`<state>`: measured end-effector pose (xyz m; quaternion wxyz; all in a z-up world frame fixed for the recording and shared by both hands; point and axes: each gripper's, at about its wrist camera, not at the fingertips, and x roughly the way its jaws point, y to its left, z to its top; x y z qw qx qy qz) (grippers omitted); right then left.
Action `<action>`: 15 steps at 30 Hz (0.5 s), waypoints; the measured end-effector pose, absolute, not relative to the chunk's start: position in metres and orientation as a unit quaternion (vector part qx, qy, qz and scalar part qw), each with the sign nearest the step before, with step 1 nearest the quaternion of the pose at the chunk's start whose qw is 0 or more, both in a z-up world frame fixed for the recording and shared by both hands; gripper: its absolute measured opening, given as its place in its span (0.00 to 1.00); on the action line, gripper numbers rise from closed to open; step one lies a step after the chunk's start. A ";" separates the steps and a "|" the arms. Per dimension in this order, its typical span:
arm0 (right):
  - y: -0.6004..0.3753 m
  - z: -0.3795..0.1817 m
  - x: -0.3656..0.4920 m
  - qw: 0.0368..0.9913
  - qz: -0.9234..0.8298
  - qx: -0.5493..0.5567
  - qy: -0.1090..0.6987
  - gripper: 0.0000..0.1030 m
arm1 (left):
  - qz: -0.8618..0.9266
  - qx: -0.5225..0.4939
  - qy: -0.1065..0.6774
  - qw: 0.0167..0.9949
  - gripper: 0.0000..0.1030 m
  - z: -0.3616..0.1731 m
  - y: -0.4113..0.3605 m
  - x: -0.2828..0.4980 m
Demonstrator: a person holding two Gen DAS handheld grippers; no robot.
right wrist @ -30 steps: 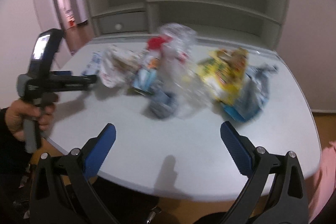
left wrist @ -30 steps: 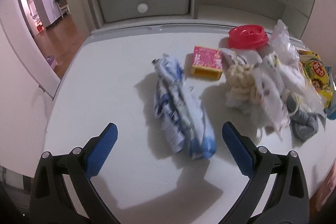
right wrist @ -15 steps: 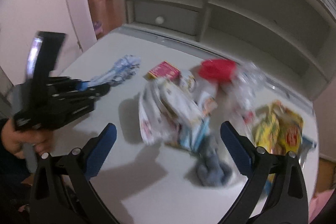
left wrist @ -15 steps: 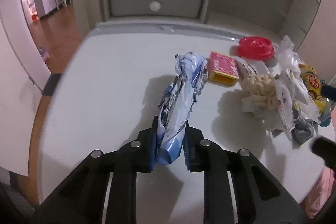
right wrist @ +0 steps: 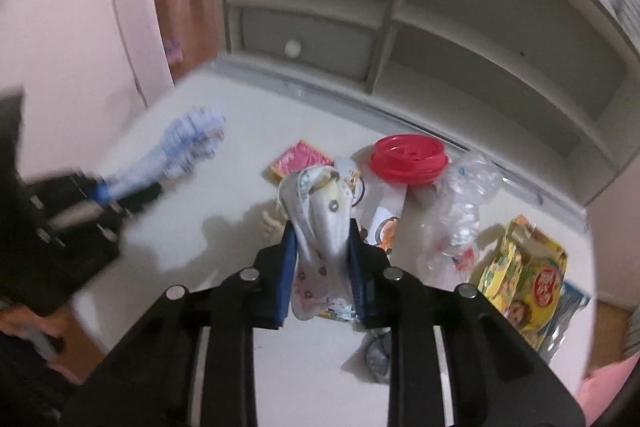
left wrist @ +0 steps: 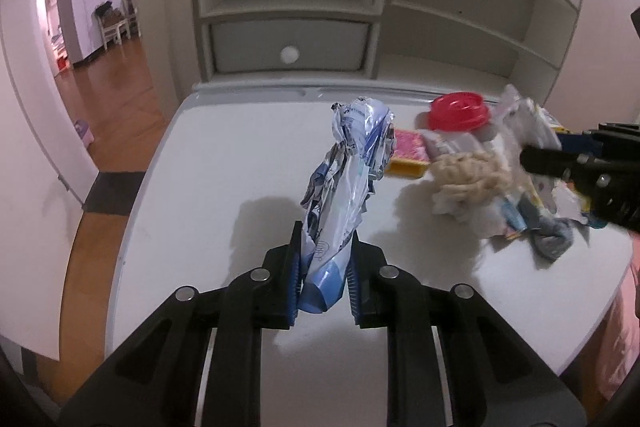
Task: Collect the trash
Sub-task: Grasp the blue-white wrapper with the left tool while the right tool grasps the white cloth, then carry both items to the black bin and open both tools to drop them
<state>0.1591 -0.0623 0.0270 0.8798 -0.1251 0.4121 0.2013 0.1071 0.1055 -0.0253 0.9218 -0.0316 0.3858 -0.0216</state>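
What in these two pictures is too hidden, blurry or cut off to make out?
- Left wrist view: the right gripper is cut off by the frame edge; it hides part of the trash pile.
- Right wrist view: the blue-and-white wrapper is motion-blurred, print unreadable.
- Right wrist view: the grey item sits behind the jaws.

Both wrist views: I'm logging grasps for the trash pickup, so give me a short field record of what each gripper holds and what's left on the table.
left gripper: shut on crumpled blue-and-white plastic wrapper
right gripper: jaws just closed on white printed plastic bag
left on white table: red round plastic lid, pink-and-yellow small box, yellow snack bag, clear crumpled plastic
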 end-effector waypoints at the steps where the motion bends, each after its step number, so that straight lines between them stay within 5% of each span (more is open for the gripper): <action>1: -0.070 0.033 0.158 0.884 0.199 -0.107 0.409 0.24 | -0.028 -0.032 0.383 0.923 0.18 -0.021 0.099 0.106; 9: -0.207 0.054 0.101 0.915 0.117 0.012 0.385 0.24 | -0.137 0.009 0.351 0.926 0.18 0.008 -0.003 0.090; 15: -0.357 0.031 0.003 0.920 -0.032 0.092 0.379 0.24 | -0.301 0.062 0.329 0.893 0.18 0.016 -0.152 0.051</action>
